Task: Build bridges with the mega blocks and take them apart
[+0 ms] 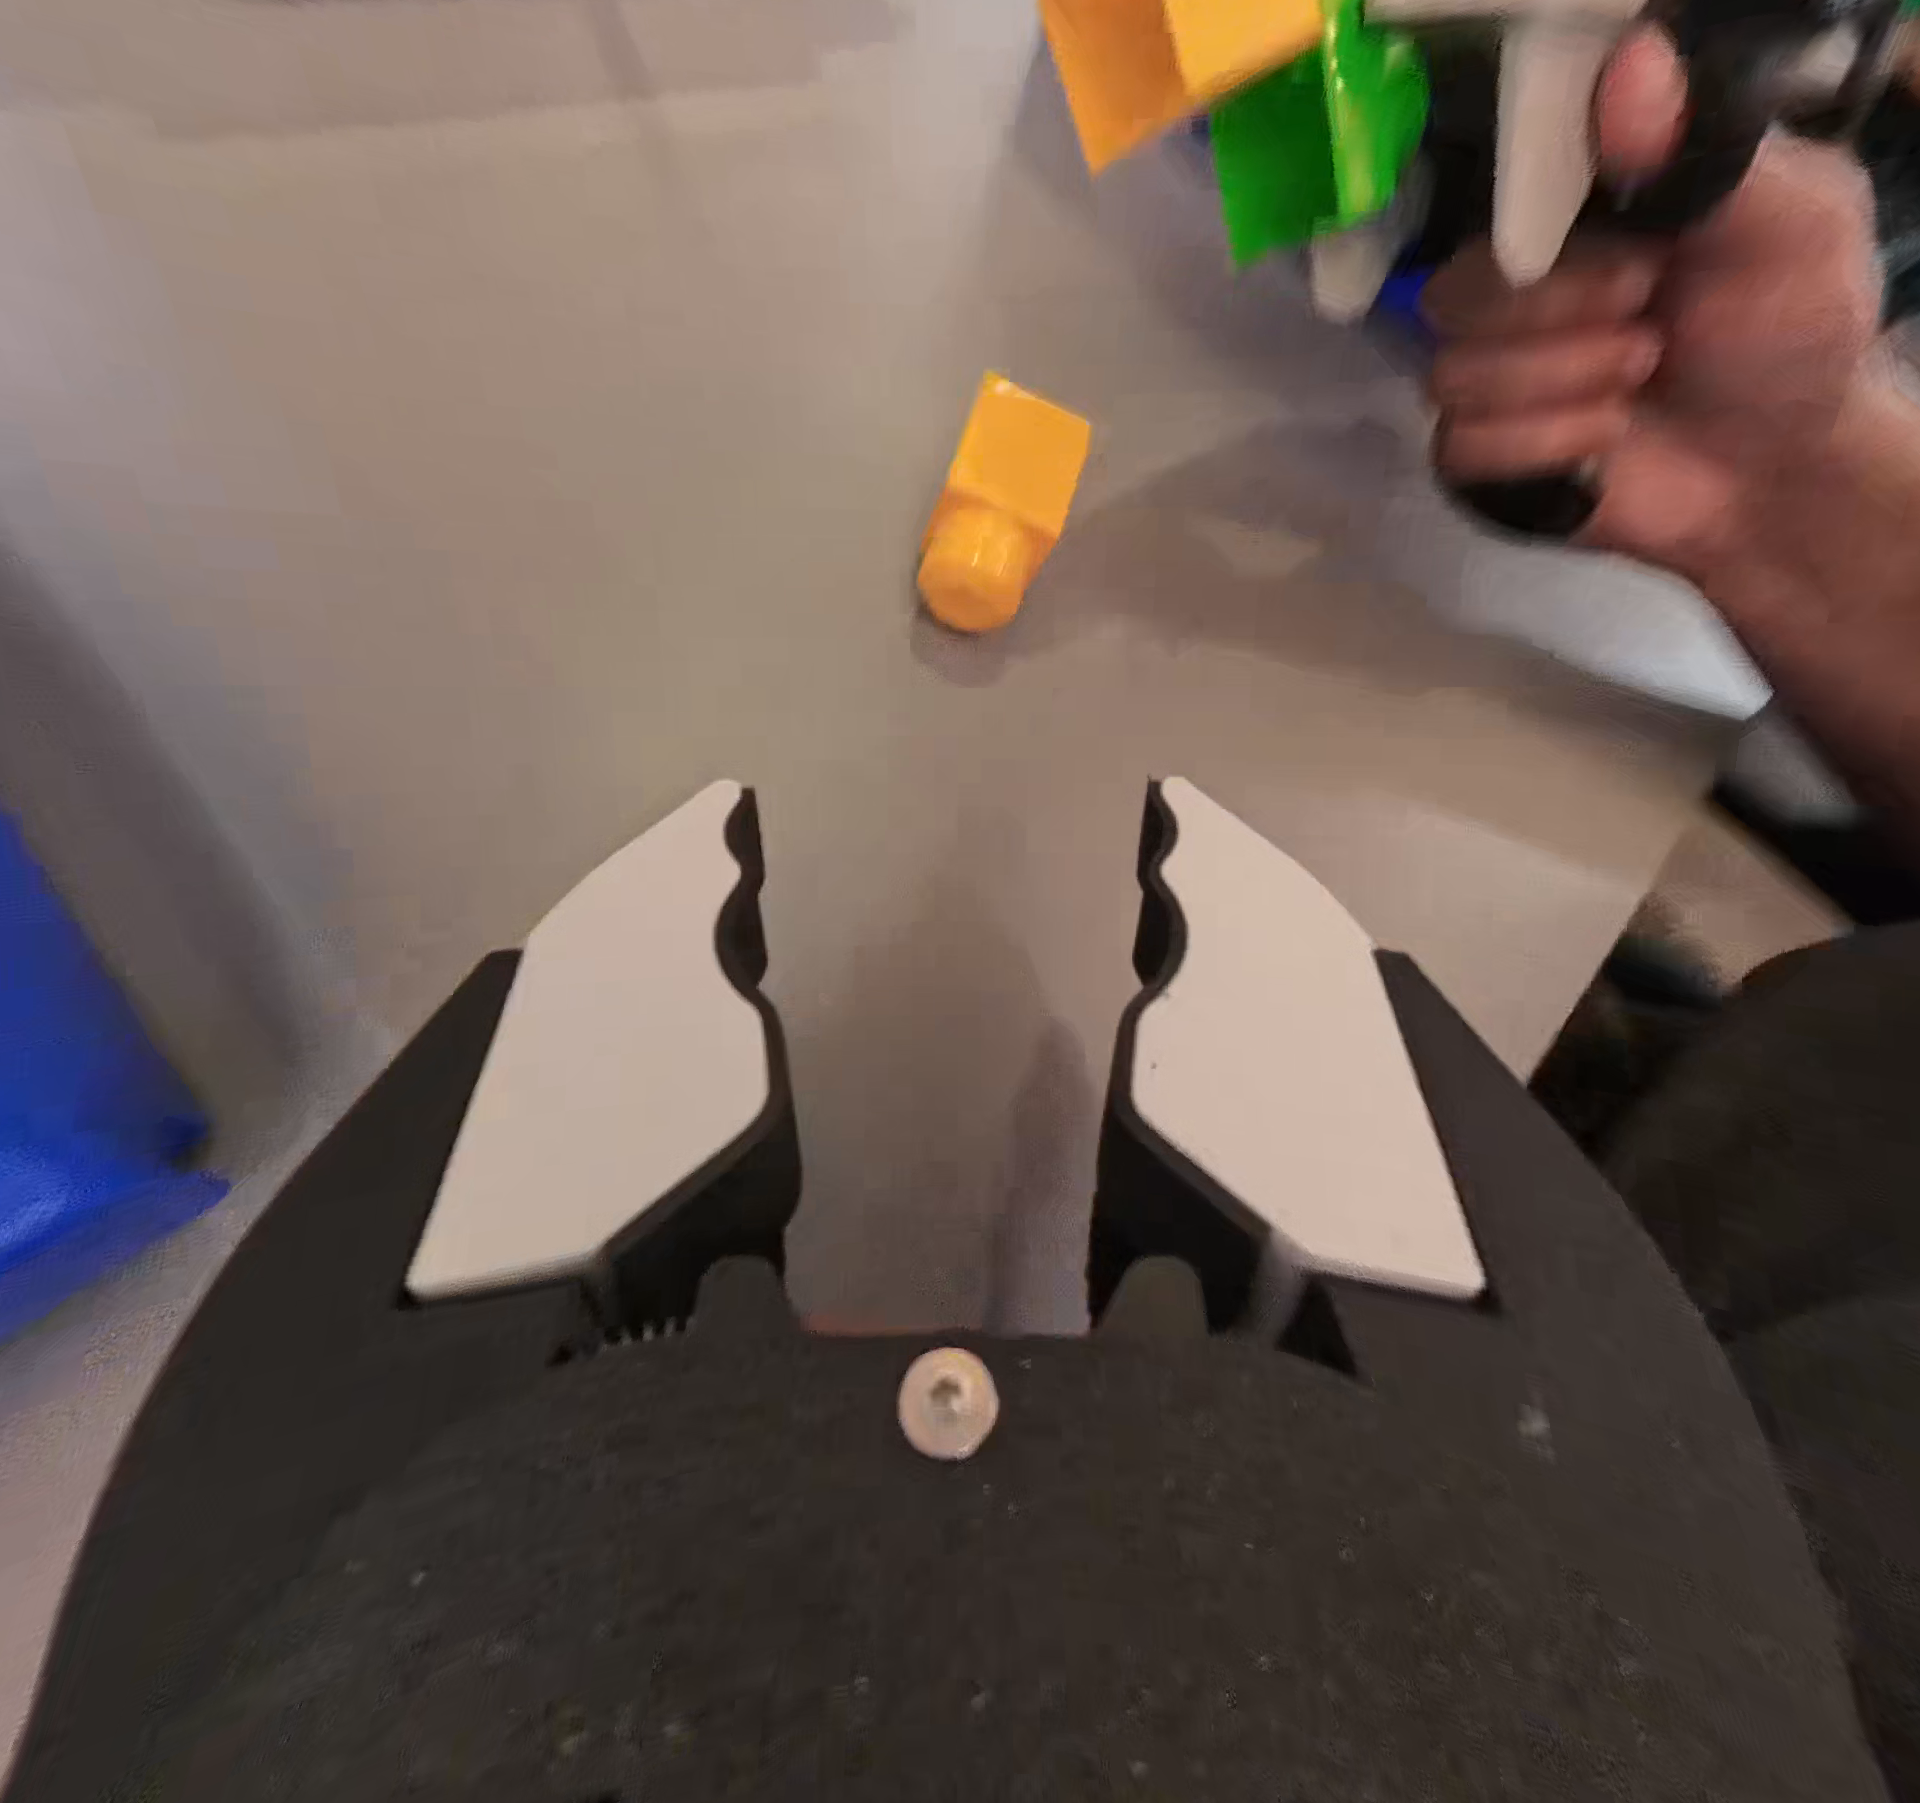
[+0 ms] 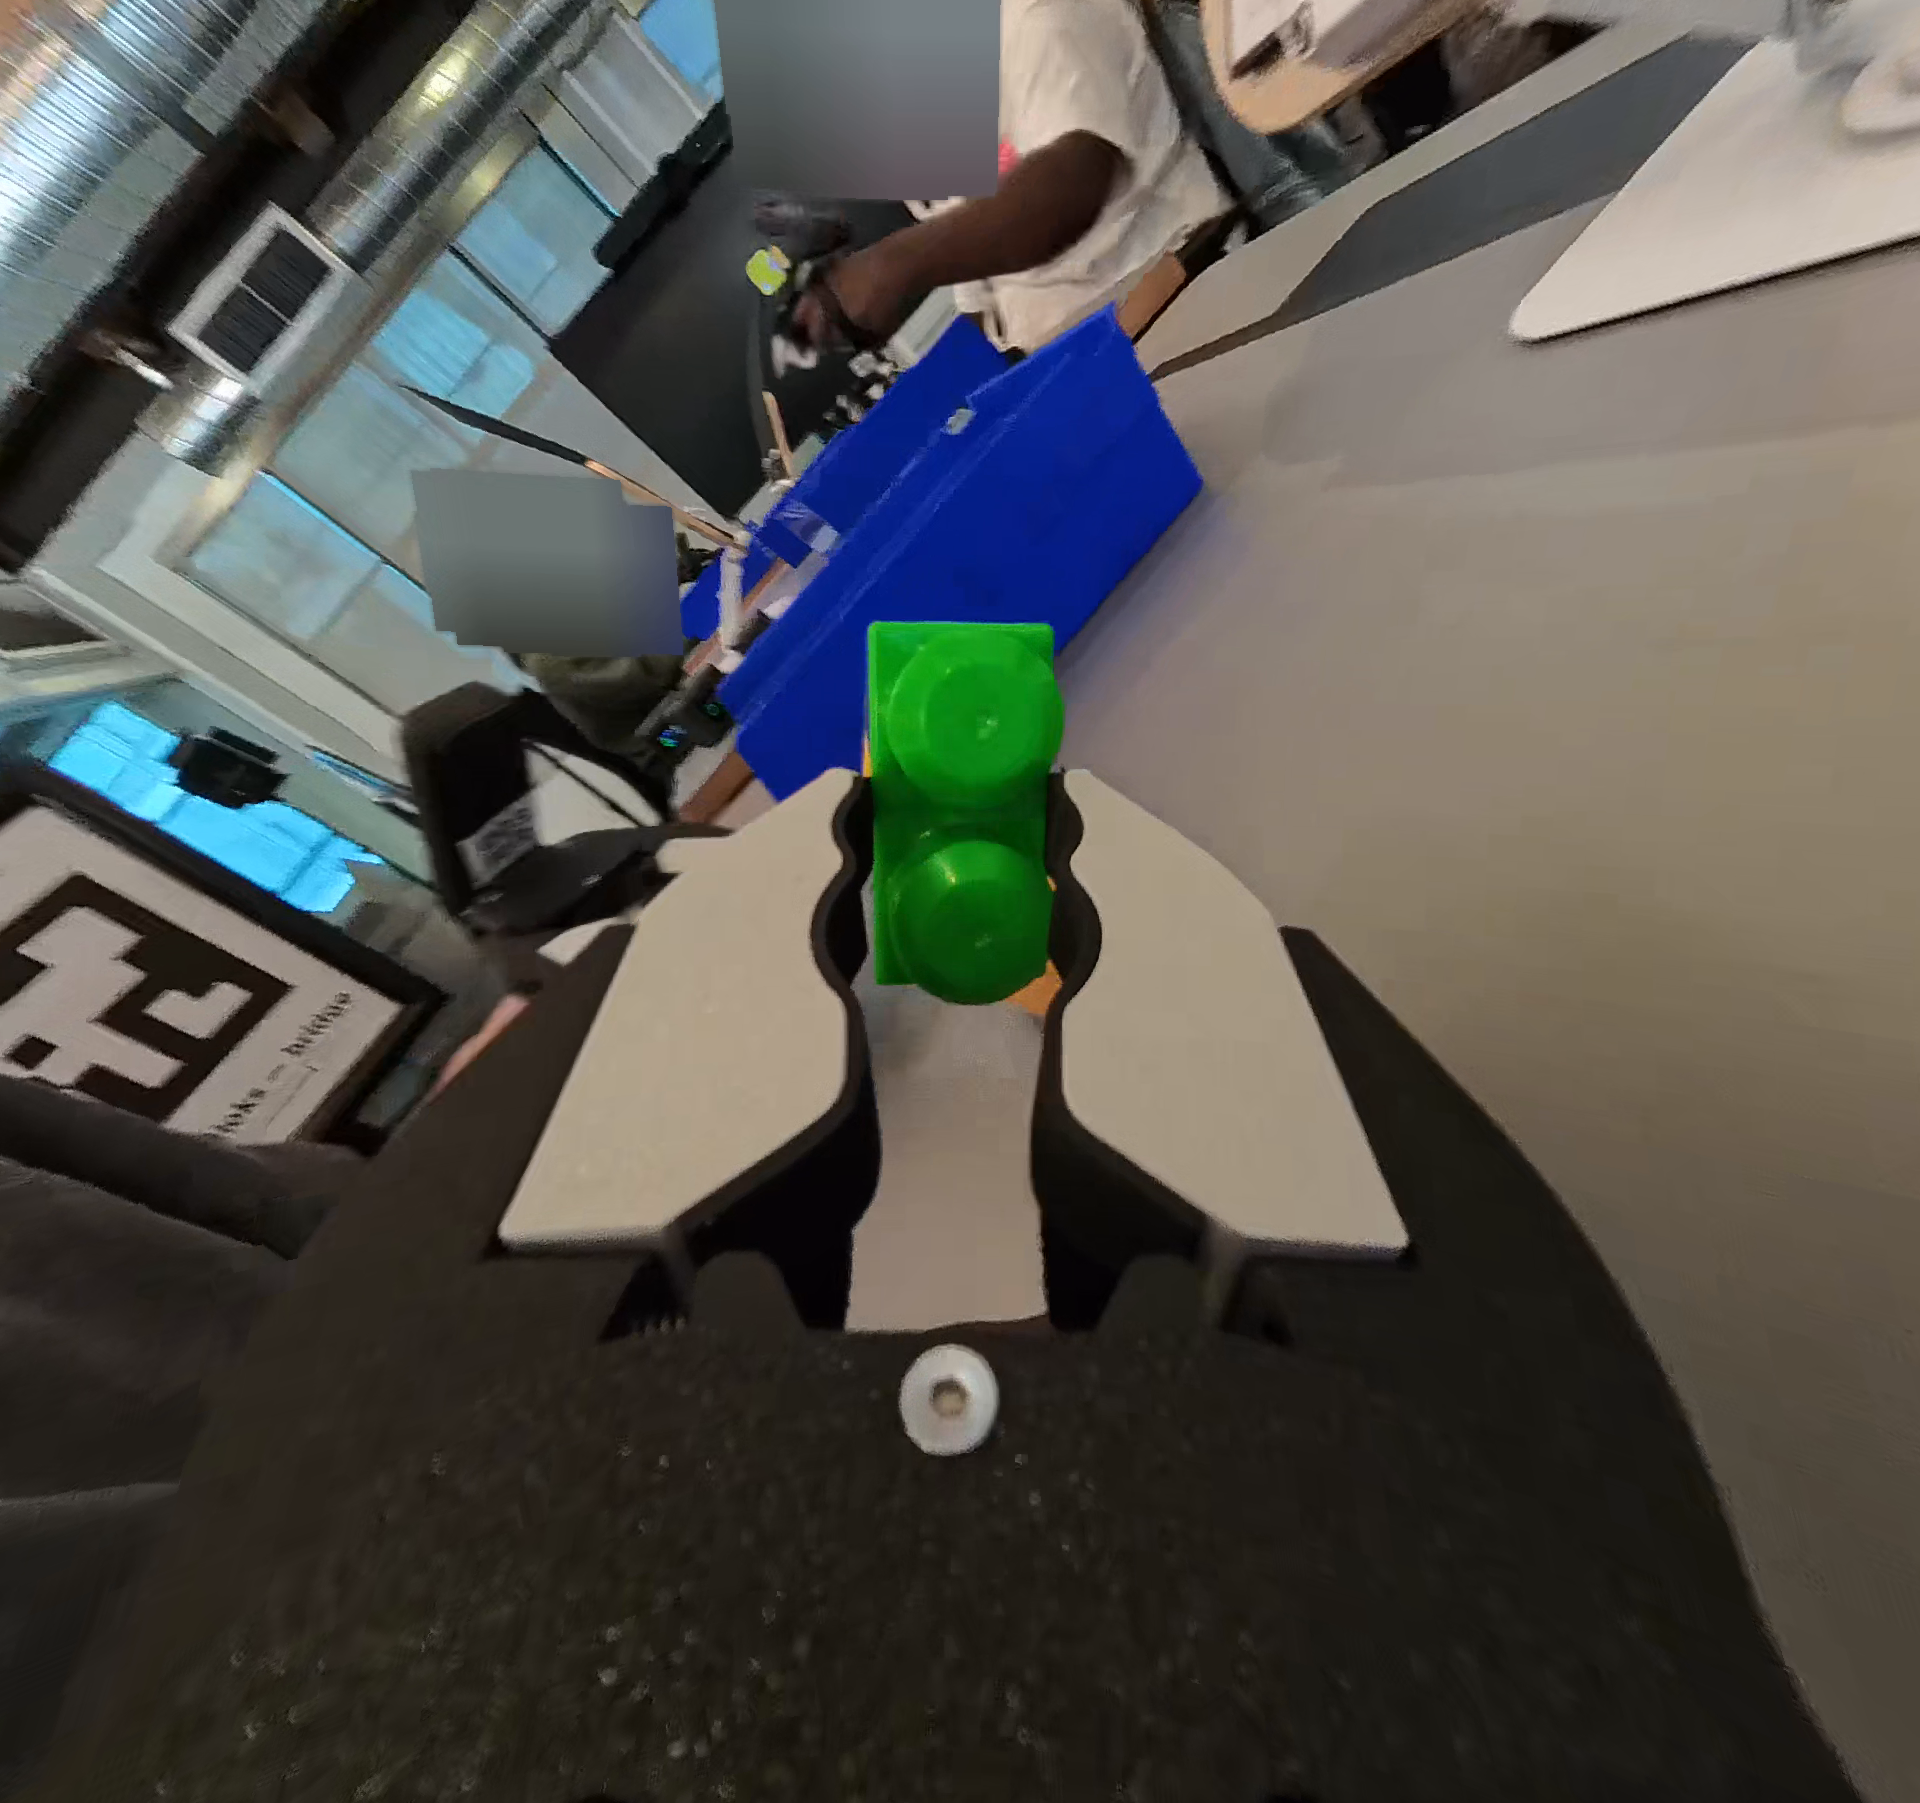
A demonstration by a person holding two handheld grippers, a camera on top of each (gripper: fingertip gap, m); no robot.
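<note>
Your right gripper (image 2: 961,906) is clamped on the green block (image 2: 961,797), both fingers pressed against its long sides with the two studs facing back at the camera; a sliver of orange shows just under the green near the fingertips, and the left wrist view confirms an orange block (image 1: 1195,18) stuck to it, the pair lifted clear of the table (image 1: 520,403) and tilted, motion-blurred. Your left gripper (image 1: 951,797) has fingers spread with nothing between them, hovering low over the table. Straight ahead of those left fingertips, slightly right, a loose single-stud orange block (image 1: 1003,506) lies on its side, stud pointing back toward you. Farther out beyond the right fingers sits the blue bin (image 2: 987,527), a white pad (image 2: 1714,226) off to the right, a person behind the bin. Looks like the take-apart step: one orange leg seems already off, one leg left on the green span. Next move likely calls for bringing the left fingers up to pinch the attached orange block while your right holds the green firm, then pull or twist apart; square the tilt first so the grip doesn't slip, and watch the blur, slow down
</note>
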